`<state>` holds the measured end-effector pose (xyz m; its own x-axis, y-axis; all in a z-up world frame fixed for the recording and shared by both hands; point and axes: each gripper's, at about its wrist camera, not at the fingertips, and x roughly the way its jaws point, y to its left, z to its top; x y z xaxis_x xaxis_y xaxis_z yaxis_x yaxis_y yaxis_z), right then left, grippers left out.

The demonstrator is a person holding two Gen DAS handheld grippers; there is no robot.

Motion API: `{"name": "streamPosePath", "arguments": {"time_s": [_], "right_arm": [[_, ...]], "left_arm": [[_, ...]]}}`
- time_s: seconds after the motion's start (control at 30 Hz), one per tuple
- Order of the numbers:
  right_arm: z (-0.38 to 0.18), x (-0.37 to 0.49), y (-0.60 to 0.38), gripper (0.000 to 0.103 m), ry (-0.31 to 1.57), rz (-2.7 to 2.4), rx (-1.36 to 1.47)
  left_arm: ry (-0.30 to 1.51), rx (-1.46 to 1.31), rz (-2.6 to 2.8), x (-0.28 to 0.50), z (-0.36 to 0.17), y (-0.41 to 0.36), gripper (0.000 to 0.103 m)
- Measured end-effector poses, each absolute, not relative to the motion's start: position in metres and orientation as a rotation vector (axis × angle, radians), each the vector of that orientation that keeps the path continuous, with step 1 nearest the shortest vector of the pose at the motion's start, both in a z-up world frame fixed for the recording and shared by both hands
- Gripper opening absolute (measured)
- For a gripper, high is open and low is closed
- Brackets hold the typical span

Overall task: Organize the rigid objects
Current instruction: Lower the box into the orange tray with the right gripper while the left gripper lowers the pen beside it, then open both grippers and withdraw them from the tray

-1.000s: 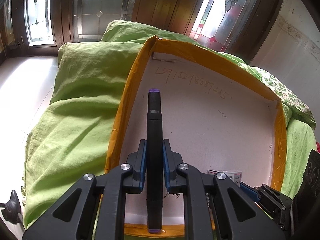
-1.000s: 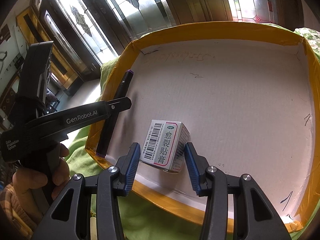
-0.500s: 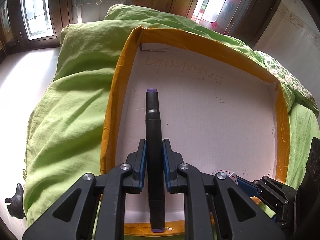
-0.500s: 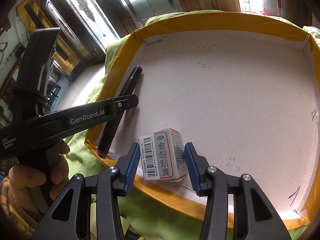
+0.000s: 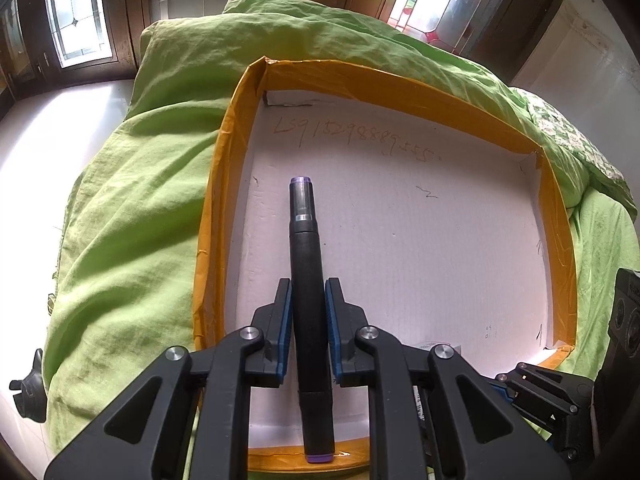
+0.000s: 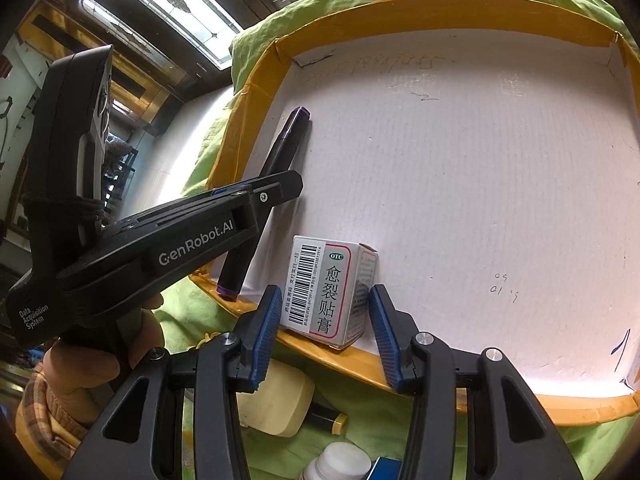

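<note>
Two handheld grippers working over a yellow-taped cardboard tray on green bedding.

At the bottom center of the left wrist view, the left gripper [image 5: 308, 304] is clamping a black pen [image 5: 306, 280] with purple ends, its far tip pointing up the frame along the tray's [image 5: 208, 240] left wall. Low in the right wrist view, the right gripper [image 6: 326, 320] is standing wide, its blue pads flanking but not touching a small medicine box [image 6: 328, 290] sitting upright against the tray's near rim. Green bedding [image 5: 132, 200] is lying under the tray, with stained-glass windows [image 5: 80, 20] glowing along the top.
</note>
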<state>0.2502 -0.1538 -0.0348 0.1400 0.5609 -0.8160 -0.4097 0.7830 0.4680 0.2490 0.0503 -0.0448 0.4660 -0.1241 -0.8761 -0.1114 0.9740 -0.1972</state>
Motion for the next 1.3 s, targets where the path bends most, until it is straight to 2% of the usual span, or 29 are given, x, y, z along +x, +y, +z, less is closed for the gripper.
{"name": "streamPosePath", "arguments": {"time_s": [0.1, 0.13, 0.17, 0.23, 0.33, 0.47, 0.57, 0.77, 0.83, 1.1, 1.3], "right_arm": [[-0.033, 0.245, -0.153, 0.045, 1.214, 0.687, 0.129], [-0.032, 0.244, -0.153, 0.049, 1.208, 0.681, 0.128], [-0.031, 0.243, -0.154, 0.053, 1.200, 0.673, 0.128], [-0.027, 0.240, -0.160, 0.058, 1.182, 0.647, 0.129], [-0.020, 0.237, -0.173, 0.058, 1.157, 0.636, 0.160], [-0.003, 0.226, -0.195, 0.061, 1.106, 0.624, 0.181], [0.010, 0.213, -0.211, 0.067, 1.069, 0.612, 0.210], [0.027, 0.185, -0.242, 0.074, 1.030, 0.623, 0.271], [0.029, 0.172, -0.253, 0.081, 1.032, 0.628, 0.286], [0.002, 0.124, -0.281, 0.082, 1.107, 0.630, 0.393], [-0.009, 0.102, -0.279, 0.082, 1.131, 0.612, 0.342]], "left_arm": [[1.079, -0.223, 0.000, 0.247, -0.042, 0.050, 0.015], [1.077, -0.227, -0.003, 0.249, -0.041, 0.050, 0.021], [1.074, -0.234, -0.004, 0.248, -0.040, 0.051, 0.031], [1.046, -0.246, 0.001, 0.244, -0.032, 0.055, 0.042], [1.009, -0.280, 0.011, 0.234, -0.018, 0.061, 0.044], [0.988, -0.308, 0.017, 0.210, -0.003, 0.066, 0.056], [0.968, -0.325, 0.015, 0.182, 0.001, 0.069, 0.064], [0.988, -0.383, 0.043, 0.130, -0.006, 0.074, 0.065], [0.990, -0.421, 0.047, 0.111, -0.010, 0.079, 0.065], [0.960, -0.542, 0.113, 0.049, -0.019, 0.087, 0.065], [0.994, -0.428, 0.113, 0.044, -0.022, 0.063, 0.065]]}}
